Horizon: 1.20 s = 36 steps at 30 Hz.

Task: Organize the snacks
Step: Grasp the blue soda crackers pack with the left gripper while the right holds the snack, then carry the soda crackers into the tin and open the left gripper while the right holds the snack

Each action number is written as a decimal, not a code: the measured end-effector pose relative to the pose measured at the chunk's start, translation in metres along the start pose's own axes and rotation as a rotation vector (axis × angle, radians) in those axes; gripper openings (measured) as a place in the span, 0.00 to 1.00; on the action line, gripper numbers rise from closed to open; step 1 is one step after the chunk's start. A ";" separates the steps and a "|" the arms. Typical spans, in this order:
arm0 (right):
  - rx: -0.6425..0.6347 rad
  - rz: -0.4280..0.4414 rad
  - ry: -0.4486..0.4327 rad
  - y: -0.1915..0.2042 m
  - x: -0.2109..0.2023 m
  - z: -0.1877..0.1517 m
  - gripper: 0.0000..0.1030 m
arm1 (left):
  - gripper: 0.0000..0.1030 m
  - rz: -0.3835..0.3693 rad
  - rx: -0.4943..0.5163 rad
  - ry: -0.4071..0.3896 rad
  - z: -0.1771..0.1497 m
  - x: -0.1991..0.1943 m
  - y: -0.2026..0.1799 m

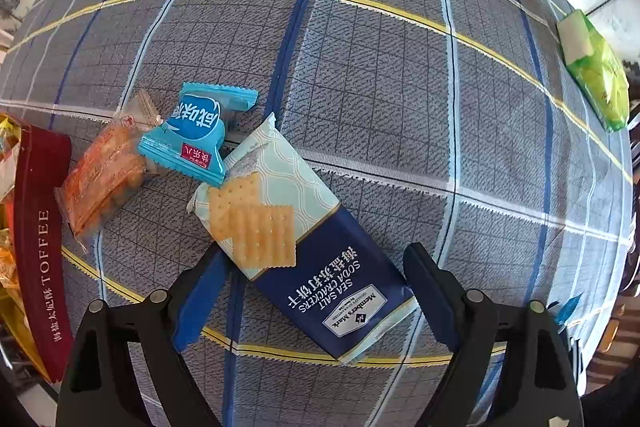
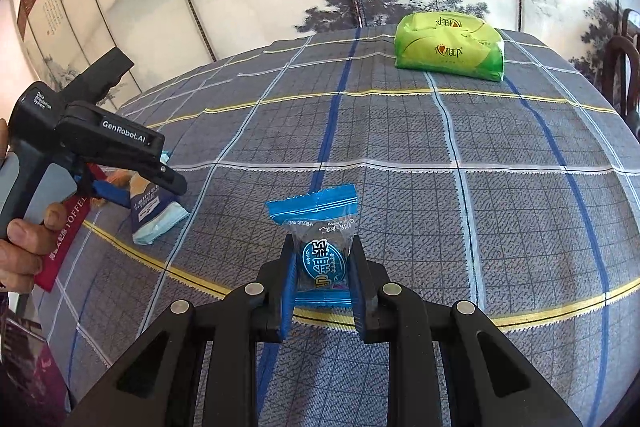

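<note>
Left wrist view: my left claw (image 1: 316,291) is spread wide around the soda cracker pack (image 1: 296,239) lying on the worktop (image 1: 400,87). Right wrist view: my right claw (image 2: 322,283) clamps the blue candy packet (image 2: 318,247) above the worktop.

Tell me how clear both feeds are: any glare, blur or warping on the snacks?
Left wrist view: strong fisheye bulge bends the tablecloth lines; the cracker pack between the open left gripper is sharp, print readable, no glare. Right wrist view: same warping; the blue candy in the right gripper is sharp, its clear wrapper faintly shiny; the green pack is evenly lit.
</note>
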State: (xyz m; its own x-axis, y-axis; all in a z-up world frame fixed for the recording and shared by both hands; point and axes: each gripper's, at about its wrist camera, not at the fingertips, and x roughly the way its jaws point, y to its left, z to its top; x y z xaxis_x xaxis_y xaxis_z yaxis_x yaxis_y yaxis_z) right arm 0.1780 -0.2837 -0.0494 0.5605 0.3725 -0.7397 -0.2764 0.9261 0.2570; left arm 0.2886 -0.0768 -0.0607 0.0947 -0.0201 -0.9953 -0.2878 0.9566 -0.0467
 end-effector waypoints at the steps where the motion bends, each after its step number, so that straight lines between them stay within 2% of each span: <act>1: 0.004 0.000 0.002 0.000 0.000 0.000 0.23 | 0.74 0.009 0.015 -0.012 -0.003 -0.001 0.000; 3: 0.008 -0.001 0.009 -0.002 0.002 0.001 0.23 | 0.60 0.018 0.042 -0.036 -0.010 -0.006 0.003; 4: 0.008 -0.003 0.012 -0.002 0.002 0.001 0.24 | 0.48 0.010 0.054 -0.048 -0.014 -0.010 0.007; 5: 0.009 -0.003 0.014 -0.002 0.003 0.001 0.24 | 0.43 -0.009 0.070 -0.056 -0.019 -0.013 0.012; 9: 0.017 -0.010 0.029 -0.004 0.006 0.001 0.24 | 0.43 -0.067 0.163 -0.065 -0.052 -0.021 0.045; 12: 0.012 -0.022 0.030 -0.003 0.006 0.001 0.24 | 0.43 -0.111 0.250 -0.085 -0.088 -0.027 0.068; 16: 0.001 -0.040 0.032 0.000 0.007 0.001 0.24 | 0.43 -0.107 0.281 -0.126 -0.132 -0.035 0.104; 18: -0.004 -0.047 0.033 0.001 0.007 0.002 0.24 | 0.44 -0.068 0.291 -0.152 -0.141 -0.035 0.117; 19: -0.006 -0.051 0.033 0.001 0.007 0.002 0.24 | 0.51 -0.031 0.295 -0.171 -0.144 -0.035 0.120; 20: -0.007 -0.054 0.033 0.001 0.007 0.002 0.24 | 0.62 0.000 0.302 -0.179 -0.134 -0.034 0.124; 22: -0.009 -0.057 0.033 0.002 0.007 0.001 0.24 | 0.76 0.044 0.302 -0.200 -0.133 -0.034 0.124; 24: -0.007 -0.064 0.032 0.001 0.007 0.001 0.24 | 0.79 0.022 0.299 -0.207 -0.128 -0.032 0.123; 28: -0.015 -0.084 0.033 0.002 0.007 0.001 0.24 | 0.80 -0.025 0.291 -0.220 -0.120 -0.030 0.125; 30: -0.019 -0.089 0.034 0.003 0.007 0.001 0.24 | 0.75 -0.037 0.303 -0.242 -0.119 -0.031 0.127; 32: -0.019 -0.088 0.034 0.003 0.007 0.001 0.24 | 0.44 -0.057 0.329 -0.296 -0.123 -0.034 0.124; 36: -0.022 -0.093 0.035 0.004 0.007 0.001 0.24 | 0.44 -0.054 0.334 -0.351 -0.130 -0.034 0.119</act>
State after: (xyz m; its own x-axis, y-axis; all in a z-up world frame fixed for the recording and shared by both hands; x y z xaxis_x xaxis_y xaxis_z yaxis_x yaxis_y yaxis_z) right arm 0.1820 -0.2777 -0.0531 0.5570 0.2827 -0.7809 -0.2422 0.9547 0.1728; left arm 0.1269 0.0000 -0.0432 0.4334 -0.0283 -0.9007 0.0431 0.9990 -0.0107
